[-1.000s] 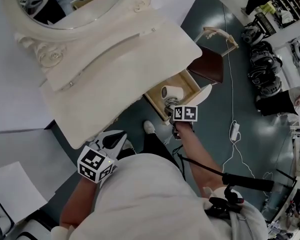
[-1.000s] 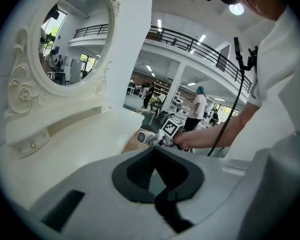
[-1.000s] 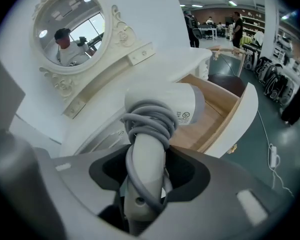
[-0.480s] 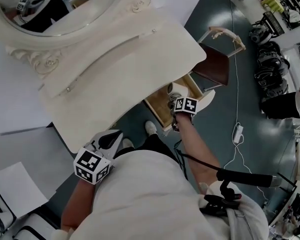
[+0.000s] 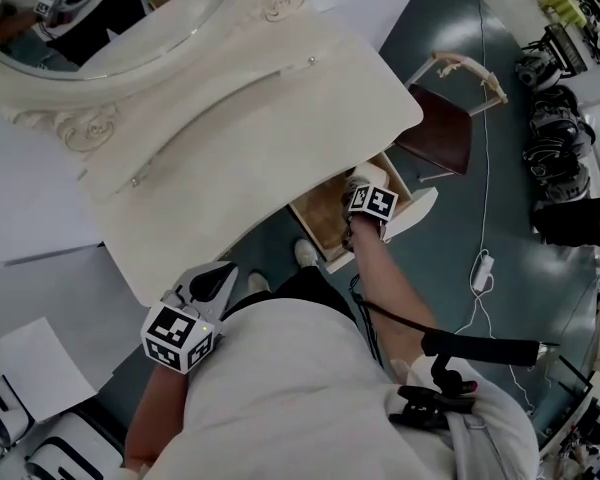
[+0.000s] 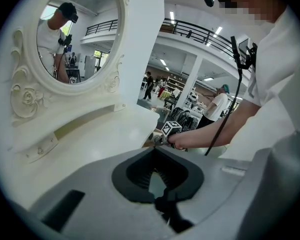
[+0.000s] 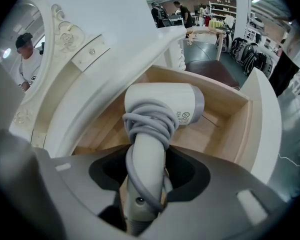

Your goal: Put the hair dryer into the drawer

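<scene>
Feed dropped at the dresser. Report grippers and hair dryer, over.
Right gripper shut on hair dryer handle, over the open drawer. Left gripper shut, empty, by the tabletop. Nothing blocking the drawer.

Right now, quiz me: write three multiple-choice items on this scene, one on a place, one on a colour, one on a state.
1. The hair dryer is: A on the tabletop; B at the open drawer; C on the floor.
2. Its cord is: A black; B red; C grey.
3. The right gripper is: A open, empty; B shut on the hair dryer; C shut on the drawer.
B, wooden drawer walls surround its head; C, grey loops wrap the handle; B, the jaws clamp that handle.
</scene>
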Available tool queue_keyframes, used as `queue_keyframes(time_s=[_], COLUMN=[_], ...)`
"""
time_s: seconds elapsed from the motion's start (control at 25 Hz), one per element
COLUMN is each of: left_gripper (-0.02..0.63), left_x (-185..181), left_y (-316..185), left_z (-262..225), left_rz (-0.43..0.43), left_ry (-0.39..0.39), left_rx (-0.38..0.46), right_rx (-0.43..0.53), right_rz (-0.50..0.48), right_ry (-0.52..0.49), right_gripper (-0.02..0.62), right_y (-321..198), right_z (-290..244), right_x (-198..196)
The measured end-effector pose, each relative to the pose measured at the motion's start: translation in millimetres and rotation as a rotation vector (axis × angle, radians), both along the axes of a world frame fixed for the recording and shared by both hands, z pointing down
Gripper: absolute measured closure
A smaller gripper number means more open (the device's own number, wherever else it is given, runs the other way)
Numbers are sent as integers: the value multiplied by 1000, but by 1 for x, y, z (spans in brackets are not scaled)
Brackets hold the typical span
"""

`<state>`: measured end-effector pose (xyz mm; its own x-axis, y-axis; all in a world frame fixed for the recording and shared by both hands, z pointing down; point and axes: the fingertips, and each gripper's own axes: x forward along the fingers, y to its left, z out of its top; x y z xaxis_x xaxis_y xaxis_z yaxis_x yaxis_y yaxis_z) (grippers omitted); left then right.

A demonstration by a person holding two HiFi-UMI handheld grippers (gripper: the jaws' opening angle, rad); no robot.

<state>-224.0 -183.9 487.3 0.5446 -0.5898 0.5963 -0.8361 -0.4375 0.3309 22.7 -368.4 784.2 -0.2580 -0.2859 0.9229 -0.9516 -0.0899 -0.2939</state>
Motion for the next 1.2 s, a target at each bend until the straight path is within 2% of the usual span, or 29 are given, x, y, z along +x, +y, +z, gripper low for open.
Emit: queue_keyframes(time_s=[0.64,1.2], left_gripper=[604,604], left_x=[8,19], left_y=[-19,-26], left_z=[8,7], left_rz=[-85,-117], left_ry=[-52,-57], left_rx=[-75,-79], right_rx=[79,35], right_rz=[-141,-104], right_ry=[138,12], right_gripper=[383,364], right_y=[-33,-37], right_z=[31,39], right_x=[-8,-13])
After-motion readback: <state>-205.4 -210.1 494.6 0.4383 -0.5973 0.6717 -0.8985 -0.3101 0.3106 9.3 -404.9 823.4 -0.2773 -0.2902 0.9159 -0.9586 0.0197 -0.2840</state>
